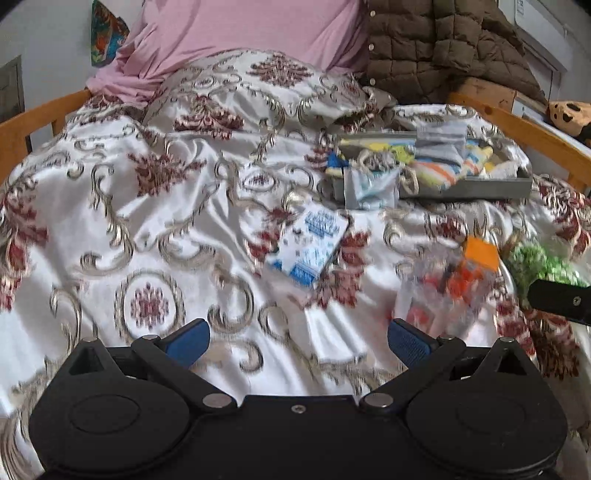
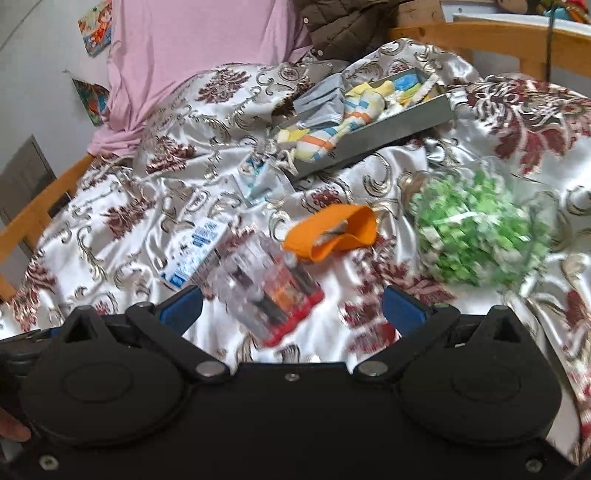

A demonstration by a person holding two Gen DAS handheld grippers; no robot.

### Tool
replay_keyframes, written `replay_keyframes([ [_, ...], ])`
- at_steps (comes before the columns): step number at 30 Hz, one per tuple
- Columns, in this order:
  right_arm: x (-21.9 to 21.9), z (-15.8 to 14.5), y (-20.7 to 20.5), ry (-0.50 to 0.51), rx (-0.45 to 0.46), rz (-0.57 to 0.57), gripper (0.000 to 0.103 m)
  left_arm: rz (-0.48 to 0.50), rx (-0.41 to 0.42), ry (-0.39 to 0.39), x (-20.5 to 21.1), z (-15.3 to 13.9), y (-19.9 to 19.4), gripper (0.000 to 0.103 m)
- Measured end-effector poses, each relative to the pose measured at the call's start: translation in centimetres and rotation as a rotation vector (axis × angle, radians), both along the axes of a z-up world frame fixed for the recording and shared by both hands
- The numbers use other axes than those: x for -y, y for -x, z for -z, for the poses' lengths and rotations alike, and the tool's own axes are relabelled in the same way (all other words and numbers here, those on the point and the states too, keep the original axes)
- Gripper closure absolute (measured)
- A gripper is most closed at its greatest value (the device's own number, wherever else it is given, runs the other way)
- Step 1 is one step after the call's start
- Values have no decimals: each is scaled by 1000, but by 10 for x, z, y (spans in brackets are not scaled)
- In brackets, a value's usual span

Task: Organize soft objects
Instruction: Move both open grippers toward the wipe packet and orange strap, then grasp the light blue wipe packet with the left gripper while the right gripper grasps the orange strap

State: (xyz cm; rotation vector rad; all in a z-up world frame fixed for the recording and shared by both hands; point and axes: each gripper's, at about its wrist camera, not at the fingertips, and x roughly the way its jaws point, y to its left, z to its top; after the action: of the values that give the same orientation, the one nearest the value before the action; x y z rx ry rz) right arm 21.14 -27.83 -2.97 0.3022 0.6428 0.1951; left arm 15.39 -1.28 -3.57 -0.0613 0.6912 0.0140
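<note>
A grey tray (image 1: 480,188) (image 2: 402,123) on the bed holds several striped and grey socks (image 1: 439,166) (image 2: 332,129). A light blue soft piece (image 1: 371,186) (image 2: 260,181) hangs at its near corner. An orange cloth band (image 2: 332,230) (image 1: 480,253) lies on the bedspread ahead of my right gripper (image 2: 291,306), which is open and empty just behind a clear plastic box (image 2: 269,291) (image 1: 443,291). My left gripper (image 1: 297,341) is open and empty over bare bedspread, left of the box.
A blue-and-white flat packet (image 1: 308,247) (image 2: 194,251) and a clear bag of green bits (image 2: 476,232) (image 1: 539,264) lie on the patterned bedspread (image 1: 147,206). Pink pillow (image 1: 240,33), brown quilted jacket (image 1: 443,48), wooden bed rails (image 1: 524,129) around.
</note>
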Motion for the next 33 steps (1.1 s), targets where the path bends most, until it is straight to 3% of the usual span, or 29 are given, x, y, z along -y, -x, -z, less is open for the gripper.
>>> replay_keyframes([
  [7, 8, 10, -44, -29, -31, -1, 1, 39, 47, 22, -5, -21, -47, 1],
  [15, 21, 21, -84, -106, -60, 24, 1, 191, 69, 9, 15, -31, -132, 1],
  [21, 17, 37, -108, -146, -86, 39, 1, 354, 52, -64, 32, -17, -197, 1],
  [26, 10, 46, -125, -160, -92, 51, 1, 431, -11, -50, 40, 4, -247, 1],
  [33, 5, 60, -146, -196, -157, 57, 1, 504, -62, -30, 53, 22, -276, 3],
])
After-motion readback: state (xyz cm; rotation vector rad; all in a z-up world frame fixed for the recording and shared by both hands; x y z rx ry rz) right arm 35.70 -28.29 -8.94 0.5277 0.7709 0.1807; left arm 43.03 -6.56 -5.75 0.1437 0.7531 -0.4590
